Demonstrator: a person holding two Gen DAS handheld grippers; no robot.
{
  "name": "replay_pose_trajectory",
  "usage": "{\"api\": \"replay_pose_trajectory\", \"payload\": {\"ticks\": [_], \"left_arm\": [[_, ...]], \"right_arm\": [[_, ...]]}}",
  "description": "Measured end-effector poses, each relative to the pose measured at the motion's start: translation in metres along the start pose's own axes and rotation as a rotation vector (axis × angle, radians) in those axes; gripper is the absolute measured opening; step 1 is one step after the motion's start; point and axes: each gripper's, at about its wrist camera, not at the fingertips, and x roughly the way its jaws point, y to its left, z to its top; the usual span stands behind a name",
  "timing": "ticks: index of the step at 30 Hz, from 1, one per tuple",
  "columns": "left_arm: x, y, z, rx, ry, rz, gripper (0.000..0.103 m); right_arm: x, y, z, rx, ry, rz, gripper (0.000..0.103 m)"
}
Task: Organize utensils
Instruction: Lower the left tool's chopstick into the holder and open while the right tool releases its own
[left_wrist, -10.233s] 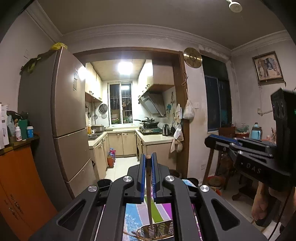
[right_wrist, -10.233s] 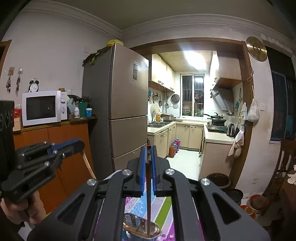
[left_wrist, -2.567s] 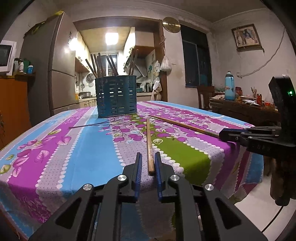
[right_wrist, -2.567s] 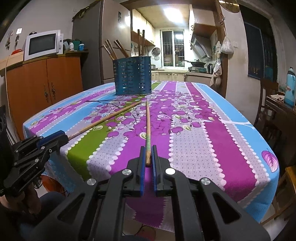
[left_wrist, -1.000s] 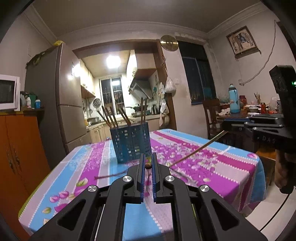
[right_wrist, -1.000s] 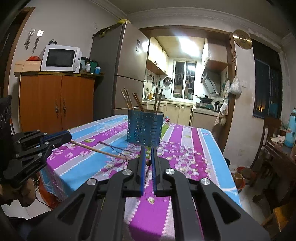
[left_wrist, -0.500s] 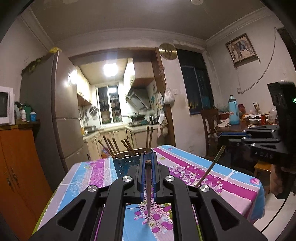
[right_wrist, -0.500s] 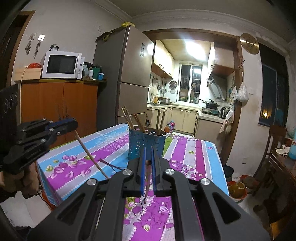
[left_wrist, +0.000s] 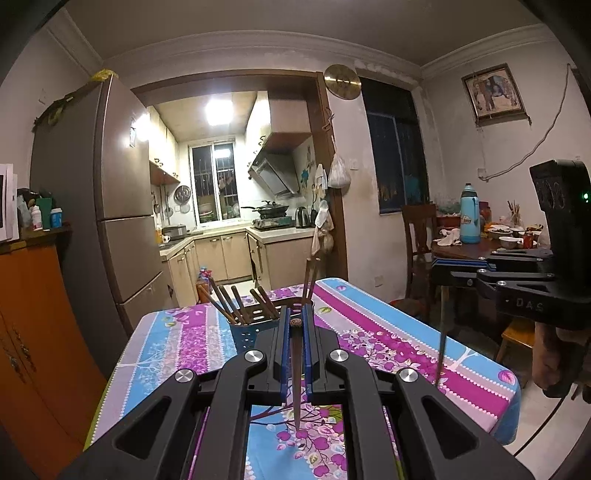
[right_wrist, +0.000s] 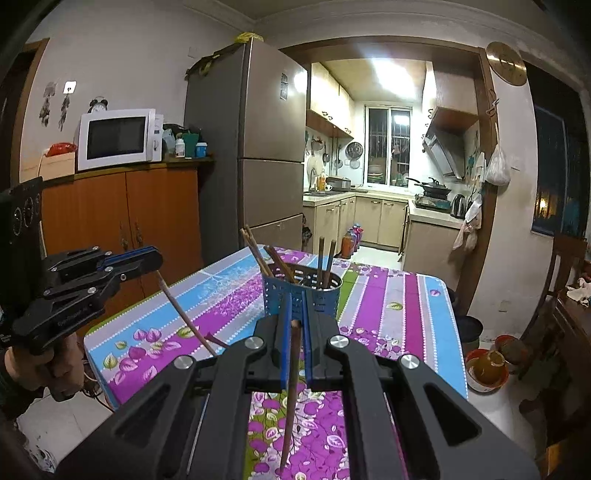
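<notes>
My left gripper (left_wrist: 295, 325) is shut on a brown chopstick (left_wrist: 296, 373) that hangs tip down over the floral tablecloth (left_wrist: 369, 325). My right gripper (right_wrist: 294, 325) is shut on another chopstick (right_wrist: 290, 391), also tip down. A blue perforated utensil holder (right_wrist: 301, 288) with several chopsticks stands on the table ahead of both grippers; it also shows in the left wrist view (left_wrist: 245, 332). The left gripper appears at the left of the right wrist view (right_wrist: 147, 260) with its chopstick (right_wrist: 184, 314) slanting down. The right gripper shows at the right of the left wrist view (left_wrist: 443, 269), its chopstick (left_wrist: 440, 354) hanging straight.
A steel fridge (right_wrist: 251, 155) and an orange cabinet (right_wrist: 129, 218) with a microwave (right_wrist: 118, 138) stand left of the table. A kitchen doorway lies beyond. A wooden chair (left_wrist: 417, 240) and a cluttered side table (left_wrist: 476, 247) stand to the right. Bowls (right_wrist: 487, 365) sit on the floor.
Both grippers have lifted their chopsticks off the table and turned them from lying flat to hanging tip down, rising higher above the cloth toward the holder.
</notes>
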Motion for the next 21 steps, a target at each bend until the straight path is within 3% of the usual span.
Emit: {"api": "replay_pose_trajectory", "payload": {"ticks": [6,12,21], "left_arm": [[-0.001,0.006,0.014,-0.014,0.033,0.002,0.008],[0.008,0.021,0.023,-0.074,0.129,-0.033,0.007],[0.009,0.025,0.041,-0.057,0.149,-0.023,0.007]], "right_arm": [[0.001,0.0,0.008,-0.002,-0.02,0.004,0.004],[0.007,-0.003,0.014,0.012,-0.053,0.017,0.004],[0.013,-0.002,0.034,0.012,-0.063,0.023,0.004]]}}
